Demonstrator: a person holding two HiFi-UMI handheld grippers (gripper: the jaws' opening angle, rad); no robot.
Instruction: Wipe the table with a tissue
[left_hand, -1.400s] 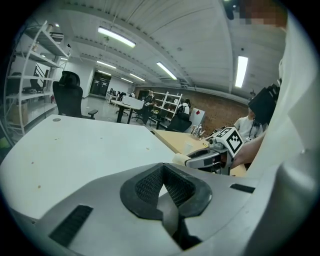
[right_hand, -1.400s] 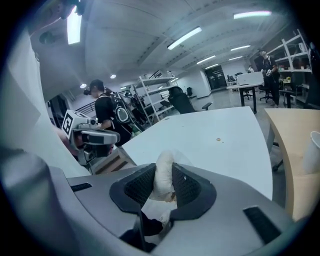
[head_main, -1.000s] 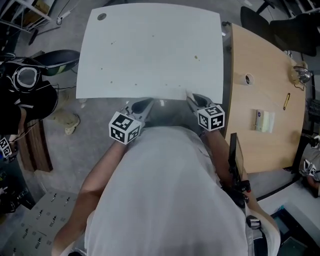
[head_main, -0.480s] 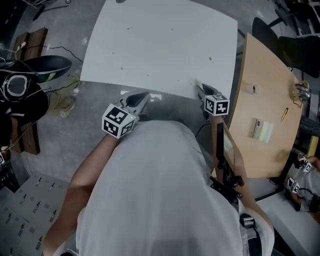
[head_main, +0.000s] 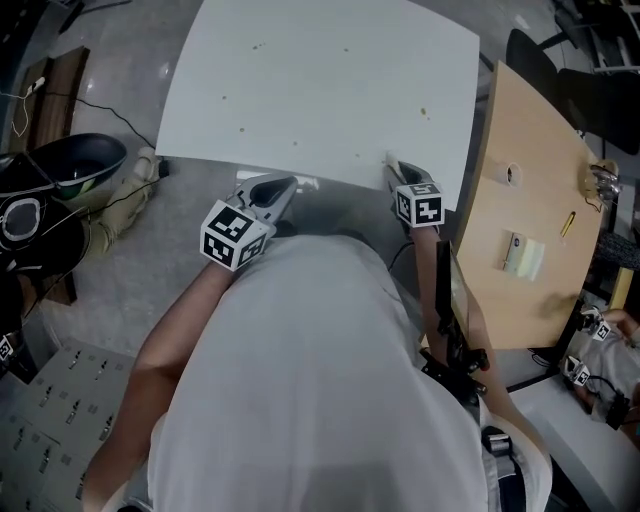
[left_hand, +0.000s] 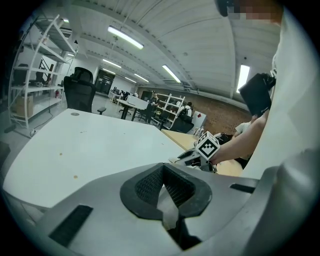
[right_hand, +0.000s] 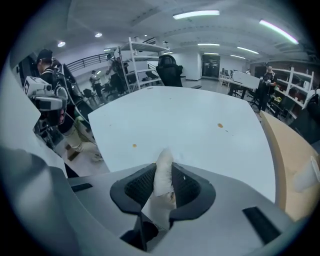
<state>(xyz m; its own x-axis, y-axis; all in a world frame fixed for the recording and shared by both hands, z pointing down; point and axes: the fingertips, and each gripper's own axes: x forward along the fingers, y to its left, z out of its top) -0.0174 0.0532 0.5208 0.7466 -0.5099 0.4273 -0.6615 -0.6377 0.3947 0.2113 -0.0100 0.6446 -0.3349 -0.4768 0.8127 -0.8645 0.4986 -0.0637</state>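
The white table (head_main: 320, 90) carries a few small brown spots (head_main: 423, 111). My right gripper (head_main: 391, 168) is at its near edge, right of centre, shut on a rolled white tissue (right_hand: 163, 170) that sticks out past the pads. From the right gripper (right_hand: 162, 184) the tabletop (right_hand: 190, 125) spreads ahead, with spots (right_hand: 220, 125) on it. My left gripper (head_main: 272, 190) hovers just short of the near edge, its jaws together and nothing held. In the left gripper view the left gripper (left_hand: 164, 182) faces the table (left_hand: 75, 150), and the right gripper (left_hand: 187, 157) shows beyond it.
A wooden table (head_main: 530, 200) adjoins on the right and holds a tape roll (head_main: 512, 175), a small pack (head_main: 524, 254) and a pen (head_main: 567, 224). A black chair (head_main: 80, 165) and cables lie on the floor at left. Shelves and people stand beyond.
The right gripper has moved forward with the tissue, up to the table's near edge. The left gripper has stayed just short of the edge. The head view has shifted.
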